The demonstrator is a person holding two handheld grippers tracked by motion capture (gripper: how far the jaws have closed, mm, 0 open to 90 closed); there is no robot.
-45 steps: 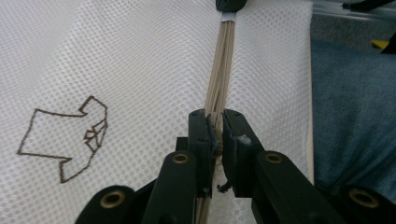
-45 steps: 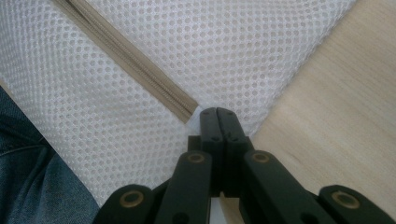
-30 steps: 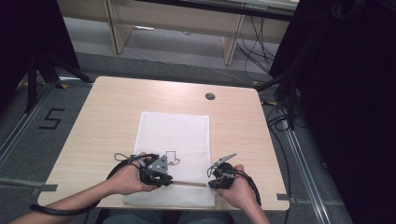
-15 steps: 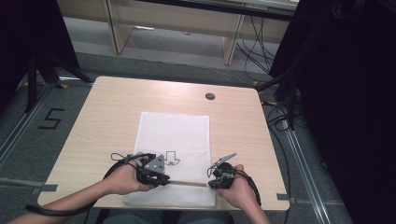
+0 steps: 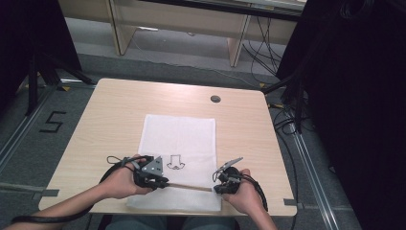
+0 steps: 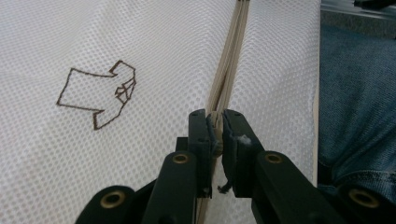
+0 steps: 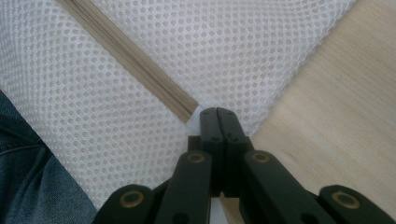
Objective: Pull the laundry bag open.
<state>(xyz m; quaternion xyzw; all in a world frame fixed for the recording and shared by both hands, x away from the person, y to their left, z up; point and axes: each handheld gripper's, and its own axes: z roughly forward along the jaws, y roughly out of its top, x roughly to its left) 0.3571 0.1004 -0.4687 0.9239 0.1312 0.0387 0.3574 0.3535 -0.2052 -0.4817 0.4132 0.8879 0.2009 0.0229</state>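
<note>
1. White mesh bag [image 5: 179, 143] lies flat mid-table [image 5: 115, 110], near edge reaching the table's near rim; brown shirt drawing [image 5: 175, 162] on it.
2. Tan zipper [image 5: 189, 187] runs left-right across the bag's near part, btw both grippers.
3. Left gripper [image 6: 215, 122]: jaws pinched on the zipper pull [image 6: 215, 128], at the zipper's left end, just near-left of the drawing.
4. Right gripper [image 7: 217, 113]: jaws pressed tight together, clamping mesh at the zipper's right end, by the bag's right edge, wood just beside.
5. Jeans [image 7: 28, 186] seen past the near edge.
</note>
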